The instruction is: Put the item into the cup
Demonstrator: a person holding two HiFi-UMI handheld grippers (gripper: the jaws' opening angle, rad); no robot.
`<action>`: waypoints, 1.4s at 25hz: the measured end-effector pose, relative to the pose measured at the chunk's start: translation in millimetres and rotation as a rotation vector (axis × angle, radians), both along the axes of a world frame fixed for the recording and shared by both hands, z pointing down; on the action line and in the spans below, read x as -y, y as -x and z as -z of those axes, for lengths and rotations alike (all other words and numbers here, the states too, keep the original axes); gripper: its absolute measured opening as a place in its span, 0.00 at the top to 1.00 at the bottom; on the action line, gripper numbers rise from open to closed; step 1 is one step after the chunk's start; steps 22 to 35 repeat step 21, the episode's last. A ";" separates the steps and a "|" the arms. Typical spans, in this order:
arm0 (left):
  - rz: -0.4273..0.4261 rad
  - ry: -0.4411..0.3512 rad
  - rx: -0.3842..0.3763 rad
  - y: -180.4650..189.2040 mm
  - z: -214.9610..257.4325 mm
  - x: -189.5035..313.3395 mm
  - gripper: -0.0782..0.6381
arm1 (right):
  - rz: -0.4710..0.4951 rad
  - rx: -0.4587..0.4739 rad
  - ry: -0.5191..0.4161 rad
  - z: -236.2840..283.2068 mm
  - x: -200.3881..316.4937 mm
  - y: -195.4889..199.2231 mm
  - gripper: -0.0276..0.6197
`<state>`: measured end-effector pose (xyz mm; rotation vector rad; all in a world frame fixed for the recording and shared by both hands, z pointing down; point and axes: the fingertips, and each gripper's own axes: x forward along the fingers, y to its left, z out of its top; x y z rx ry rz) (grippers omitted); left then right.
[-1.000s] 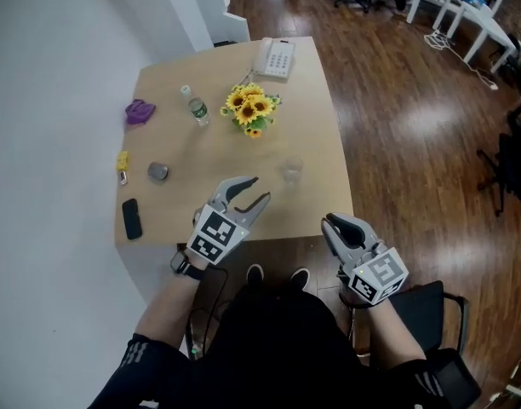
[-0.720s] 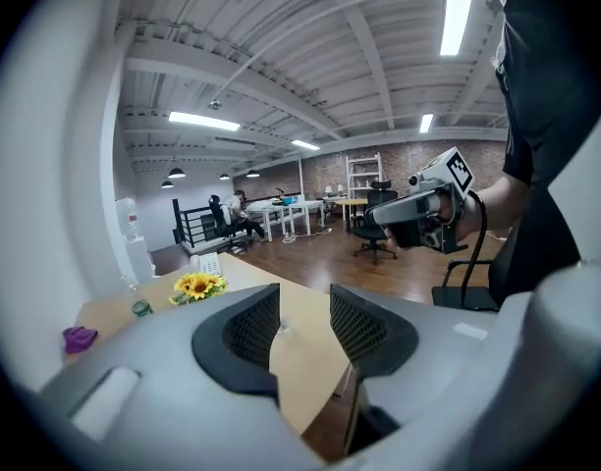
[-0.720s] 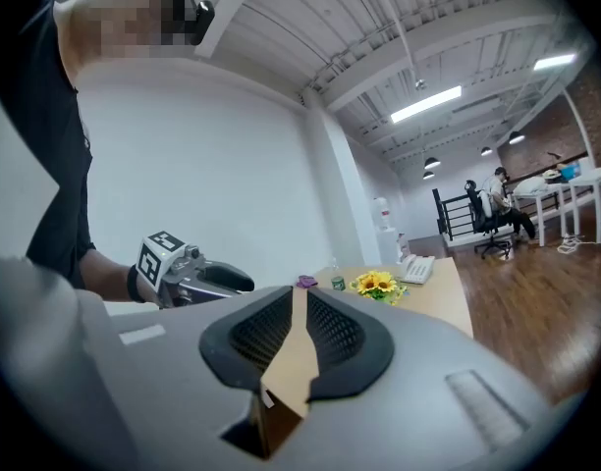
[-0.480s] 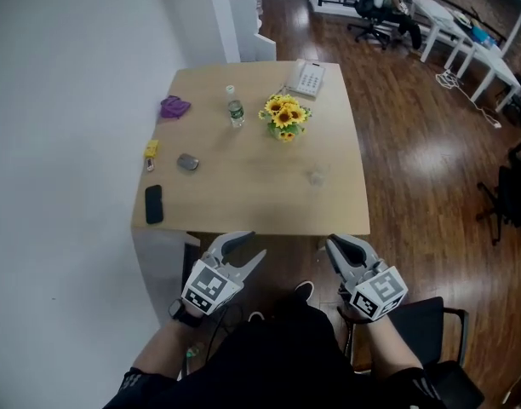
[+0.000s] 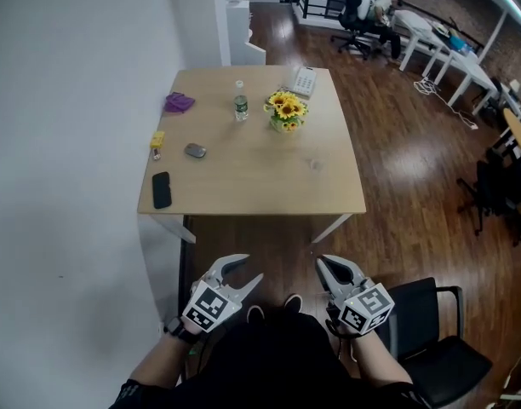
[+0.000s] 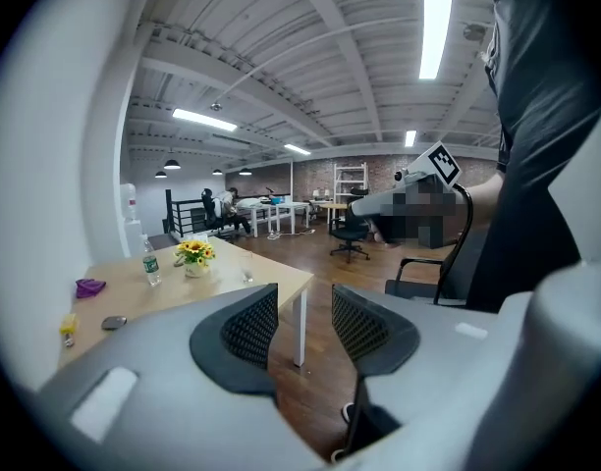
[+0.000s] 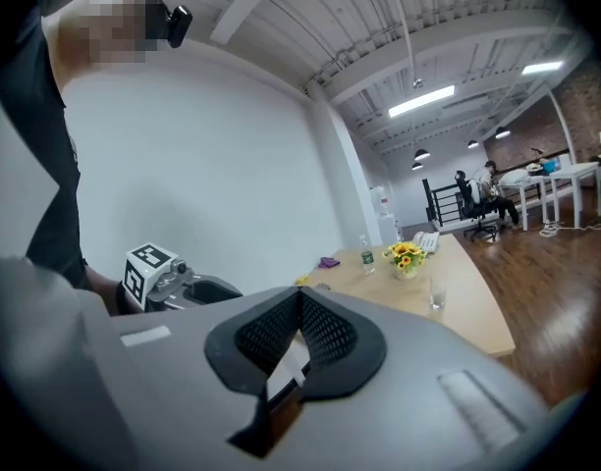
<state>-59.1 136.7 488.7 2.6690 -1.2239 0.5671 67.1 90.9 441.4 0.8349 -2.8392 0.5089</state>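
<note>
Low in the frame, the left tool (image 5: 246,268) has its jaws opening with nothing between them, and the right tool (image 5: 323,264) has its jaws pressed together, empty. Above them, well apart, the clear cup (image 5: 316,164) stands right of centre on the bench (image 5: 260,190), with wooden floor (image 5: 405,152) around.

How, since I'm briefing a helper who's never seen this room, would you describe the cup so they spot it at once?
Find the wooden table by the white wall, then the sunflower bouquet on it. The clear cup stands closer to the near edge than the flowers, toward the right edge. Unlike the capped, labelled water bottle, it is open-topped and see-through.
</note>
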 end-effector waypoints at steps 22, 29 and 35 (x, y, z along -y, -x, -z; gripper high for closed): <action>0.047 -0.067 -0.017 -16.5 31.9 -44.4 0.66 | 0.059 -0.010 -0.127 43.9 -49.0 -15.1 0.95; 0.047 -0.067 -0.017 -16.5 31.9 -44.4 0.66 | 0.059 -0.010 -0.127 43.9 -49.0 -15.1 0.95; 0.047 -0.067 -0.017 -16.5 31.9 -44.4 0.66 | 0.059 -0.010 -0.127 43.9 -49.0 -15.1 0.95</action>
